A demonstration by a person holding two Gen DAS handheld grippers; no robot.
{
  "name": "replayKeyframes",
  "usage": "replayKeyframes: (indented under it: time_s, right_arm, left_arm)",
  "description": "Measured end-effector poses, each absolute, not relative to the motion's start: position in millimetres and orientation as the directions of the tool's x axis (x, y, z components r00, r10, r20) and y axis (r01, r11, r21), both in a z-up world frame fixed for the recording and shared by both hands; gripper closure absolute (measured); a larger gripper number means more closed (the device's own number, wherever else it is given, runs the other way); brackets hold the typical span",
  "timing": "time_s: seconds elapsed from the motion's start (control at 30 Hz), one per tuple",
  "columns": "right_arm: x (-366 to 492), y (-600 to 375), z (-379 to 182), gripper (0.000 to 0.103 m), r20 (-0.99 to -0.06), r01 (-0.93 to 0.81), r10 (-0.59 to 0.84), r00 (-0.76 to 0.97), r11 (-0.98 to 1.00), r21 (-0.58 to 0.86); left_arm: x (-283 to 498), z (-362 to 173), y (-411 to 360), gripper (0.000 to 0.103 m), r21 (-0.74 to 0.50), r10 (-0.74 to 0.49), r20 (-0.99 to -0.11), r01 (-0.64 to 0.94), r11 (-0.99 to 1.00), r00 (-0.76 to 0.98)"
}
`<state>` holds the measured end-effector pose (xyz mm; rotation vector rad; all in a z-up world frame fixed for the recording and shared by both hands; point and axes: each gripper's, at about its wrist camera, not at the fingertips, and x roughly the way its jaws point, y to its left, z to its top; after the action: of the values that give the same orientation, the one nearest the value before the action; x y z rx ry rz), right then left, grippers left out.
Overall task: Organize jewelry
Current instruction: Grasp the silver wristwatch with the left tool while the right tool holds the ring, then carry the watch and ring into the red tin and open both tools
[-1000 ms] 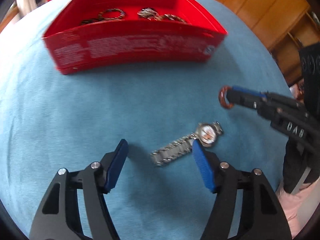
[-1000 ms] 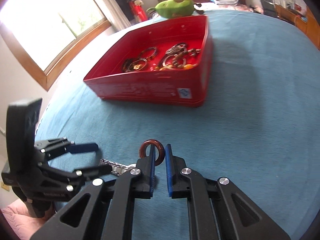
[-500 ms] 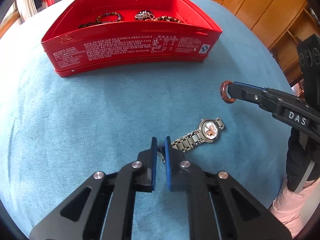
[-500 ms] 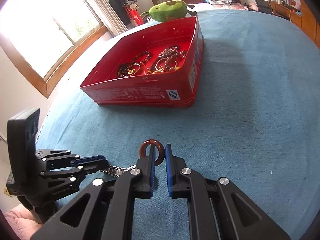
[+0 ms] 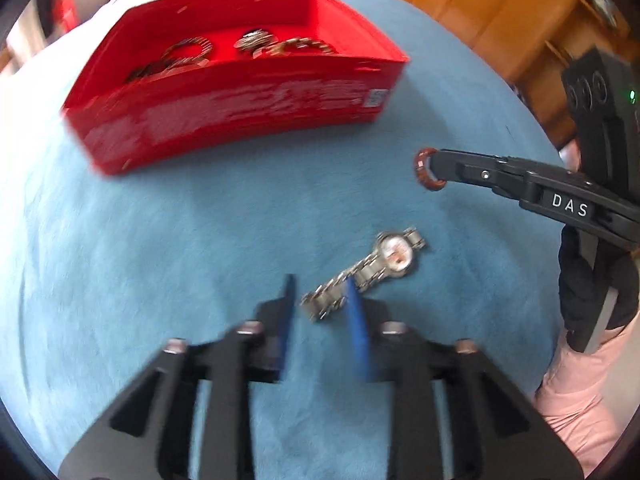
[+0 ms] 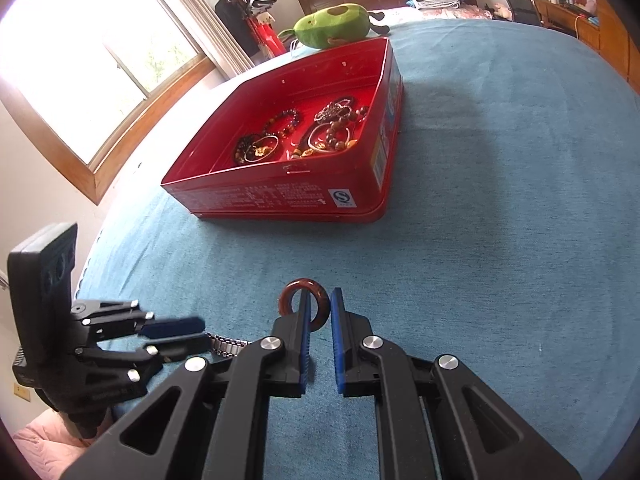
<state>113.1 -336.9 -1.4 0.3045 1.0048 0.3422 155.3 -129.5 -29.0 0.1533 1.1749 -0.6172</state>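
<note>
Now the left gripper (image 5: pixel 320 304) has just been opening again, and the watch (image 5: pixel 362 274) lies loose on the blue cloth (image 5: pixel 160 240) between its jaws. So the grab failed. The right gripper (image 6: pixel 318 306) pinches the brown ring (image 6: pixel 305 301).

Daylight from the window (image 6: pixel 92 68), blown out white at upper left of right wrist view. That view is sharp; red tin (image 6: pixel 320 200) casts a soft shadow on the blue cover (image 6: pixel 500 200). Left wrist view is motion-blurred throughout, tin lettering smeared. Heavy fisheye bending, dark vignette corners in both.
</note>
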Motion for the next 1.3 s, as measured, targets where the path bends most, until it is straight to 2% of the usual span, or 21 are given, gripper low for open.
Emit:
replayKeyframes:
  time_s: [0.1,0.4,0.53,0.6,0.63,1.3]
  right_arm:
    - [111.8,-342.4,-0.2,0.094,-0.765,-0.132,0.411,0.496,0.906,0.402]
    - [116.6,-357.9,-4.3,0.094,-0.765,-0.095,0.410,0.497,0.902,0.421]
    - [119.7,-356.8,-6.0,0.094,-0.768,-0.094,0.413,0.490,0.901,0.424]
    - [121.5,-355.8,-6.5,0.094,-0.769,-0.093,0.413,0.488,0.901,0.424]
    - [122.2,-355.6,-6.8,0.094,-0.769,-0.093,0.413,0.488,0.900,0.425]
    - [127.3,-341.8,-2.8,0.094,-0.766,-0.124,0.426,0.482,0.898,0.421]
  left_arm:
    - [153.7,-27.8,-149.0,0.057,-0.153,-0.354,-0.902,0.586,0.795,0.245]
    - [159.4,-42.8,-191.4,0.042,-0.052,-0.299,-0.924,0.695,0.717,0.238]
    - [160.2,-46.6,-197.3,0.048,-0.047,-0.294,-0.927,0.709,0.704,0.231]
    - [160.0,-45.6,-196.3,0.066,-0.066,-0.309,-0.926,0.712,0.699,0.217]
    - [160.7,-45.3,-195.1,0.070,-0.070,-0.310,-0.926,0.709,0.702,0.215]
    - [163.4,-22.6,-147.3,0.072,-0.084,-0.303,-0.899,0.553,0.829,0.317]
